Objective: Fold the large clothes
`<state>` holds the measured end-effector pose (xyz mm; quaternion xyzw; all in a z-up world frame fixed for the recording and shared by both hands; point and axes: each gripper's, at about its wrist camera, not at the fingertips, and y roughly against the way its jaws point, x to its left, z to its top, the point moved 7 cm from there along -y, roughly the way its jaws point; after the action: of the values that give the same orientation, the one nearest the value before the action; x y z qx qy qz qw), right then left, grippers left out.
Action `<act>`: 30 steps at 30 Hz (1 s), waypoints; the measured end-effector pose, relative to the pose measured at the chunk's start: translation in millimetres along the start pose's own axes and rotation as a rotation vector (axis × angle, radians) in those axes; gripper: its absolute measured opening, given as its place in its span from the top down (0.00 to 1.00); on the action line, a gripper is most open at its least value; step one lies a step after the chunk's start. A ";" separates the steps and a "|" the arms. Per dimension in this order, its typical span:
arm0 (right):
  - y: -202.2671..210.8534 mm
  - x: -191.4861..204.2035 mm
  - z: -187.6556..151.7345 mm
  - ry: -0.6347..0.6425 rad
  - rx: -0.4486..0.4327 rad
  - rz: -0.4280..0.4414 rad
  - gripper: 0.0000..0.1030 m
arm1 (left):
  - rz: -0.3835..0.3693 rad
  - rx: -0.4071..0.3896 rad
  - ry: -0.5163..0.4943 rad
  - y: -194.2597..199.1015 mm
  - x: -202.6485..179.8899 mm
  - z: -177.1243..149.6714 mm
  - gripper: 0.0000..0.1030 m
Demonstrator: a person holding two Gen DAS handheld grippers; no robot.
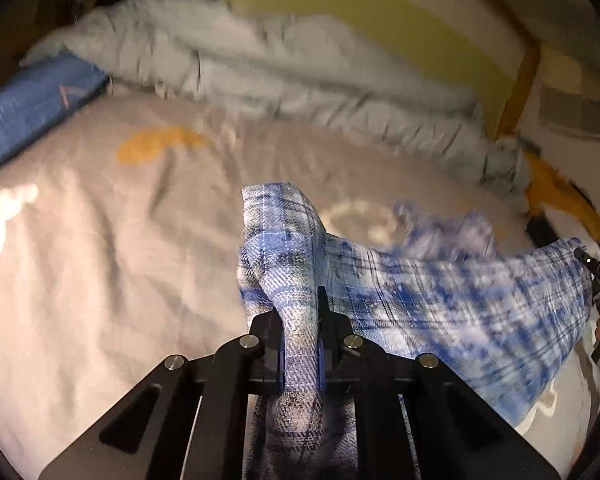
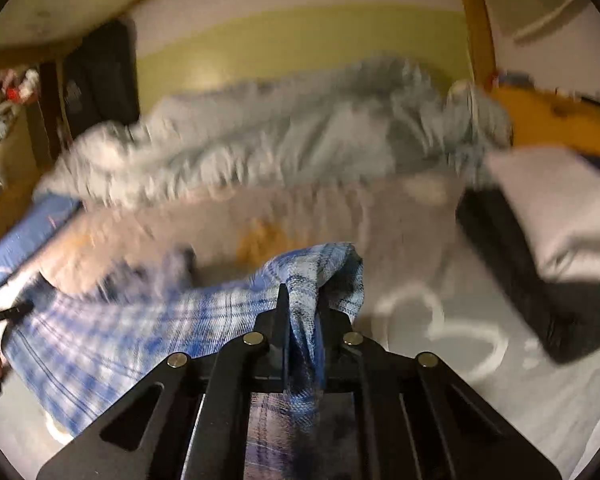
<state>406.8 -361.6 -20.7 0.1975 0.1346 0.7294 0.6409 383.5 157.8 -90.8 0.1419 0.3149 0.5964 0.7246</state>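
Gripping the plaid garment (image 1: 440, 292) between them, left tool (image 1: 300, 320) and right tool (image 2: 302, 316) pinch its corners.

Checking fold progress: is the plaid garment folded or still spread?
Not folded: the plaid garment hangs stretched between the left claw and right claw, each pinching a bunched end, above the bed sheet.

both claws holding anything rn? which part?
Yes. Left claw and right claw are each shut on a bunched edge of the blue plaid garment, which is stretched between them above the bed sheet.
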 end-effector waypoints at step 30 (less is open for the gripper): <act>61.9 46.5 -2.4 -0.052 0.015 -0.015 0.34 | 0.137 -0.235 -0.233 101.6 -113.6 -1.3 0.29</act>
<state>346.4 -324.3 10.4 0.2201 0.1249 0.7182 0.6482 293.7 74.5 -0.1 0.1454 0.1466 0.6568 0.7253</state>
